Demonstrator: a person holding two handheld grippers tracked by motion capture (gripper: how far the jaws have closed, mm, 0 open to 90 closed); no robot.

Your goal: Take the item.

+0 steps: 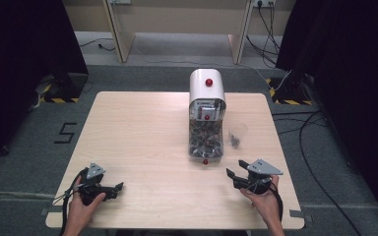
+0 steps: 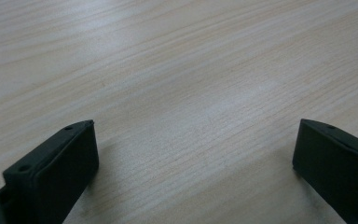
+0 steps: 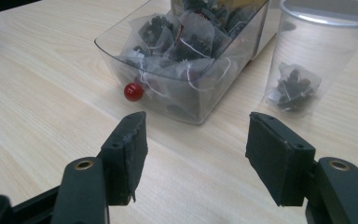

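A white dispenser (image 1: 207, 87) stands at the middle back of the wooden table (image 1: 138, 128). Its clear drawer (image 1: 205, 143) (image 3: 200, 105) is pulled out toward me, holds several tea bags (image 3: 182, 42), and has a red knob (image 1: 205, 161) (image 3: 133, 91) on its front. To its right stands a clear plastic cup (image 1: 236, 133) (image 3: 310, 46) with one tea bag (image 3: 292, 88) in it. My right gripper (image 1: 235, 168) (image 3: 196, 116) is open at the front right and points at the drawer and cup, with nothing between its jaws. My left gripper (image 1: 118, 189) (image 2: 196, 128) is open at the front left over bare wood.
Dark curtains hang on both sides of the table. Cables (image 1: 315, 162) lie on the grey floor to the right, and wooden furniture legs (image 1: 118, 34) stand behind. A second red knob (image 1: 208, 82) sits on top of the dispenser.
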